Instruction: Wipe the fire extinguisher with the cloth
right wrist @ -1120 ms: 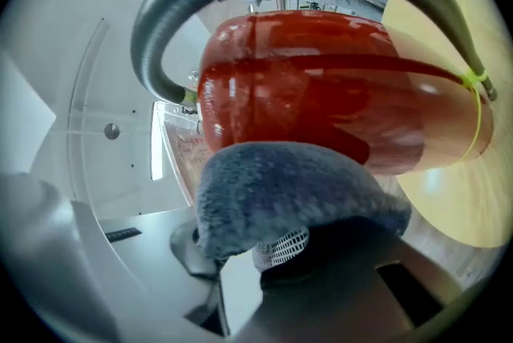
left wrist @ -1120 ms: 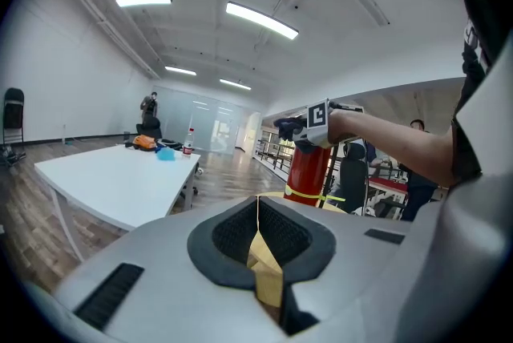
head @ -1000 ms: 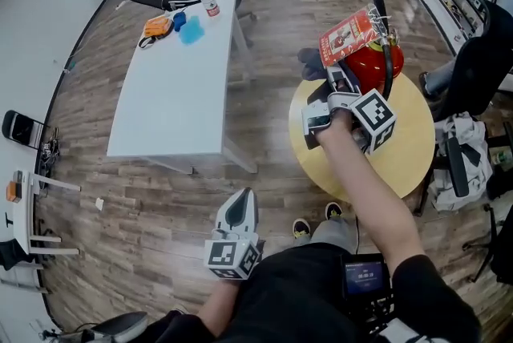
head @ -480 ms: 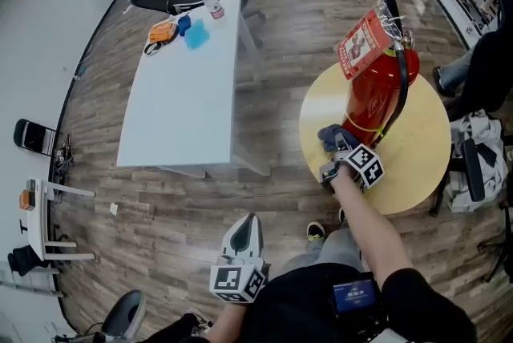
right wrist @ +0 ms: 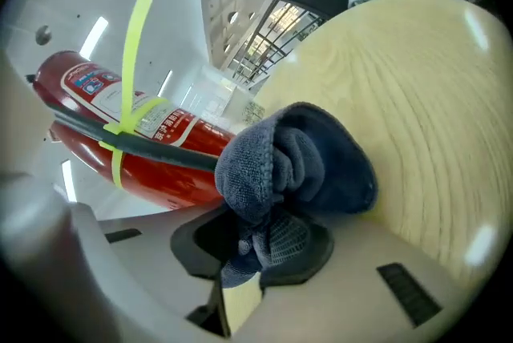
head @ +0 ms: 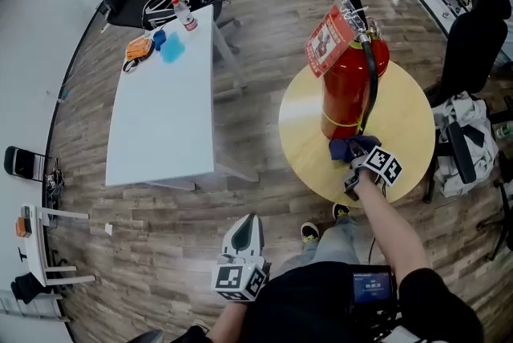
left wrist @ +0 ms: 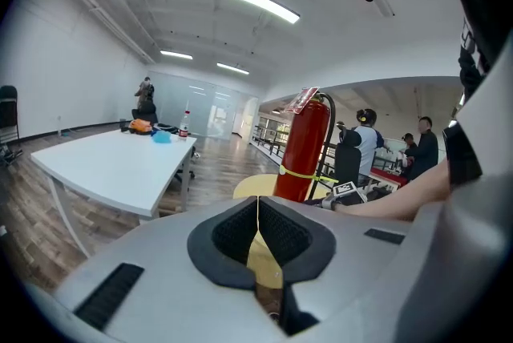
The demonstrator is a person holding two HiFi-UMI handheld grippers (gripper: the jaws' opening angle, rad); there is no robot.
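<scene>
Right gripper (right wrist: 255, 247) is clamped on a bunched dark blue terry cloth (right wrist: 298, 163) at the foot of the upright red steel fire extinguisher (head: 346, 85), which stands on the round pale wooden table (head: 303, 143) right of centre in the head view. Left gripper (left wrist: 257, 231), at bottom centre, has its jaws together on nothing. Risk: the cloth could snag the black hose (right wrist: 136, 143) or yellow cable tie (right wrist: 131, 53) and rock the tall cylinder. Print on the body label and red neck tag (head: 325, 45) is unreadable.
</scene>
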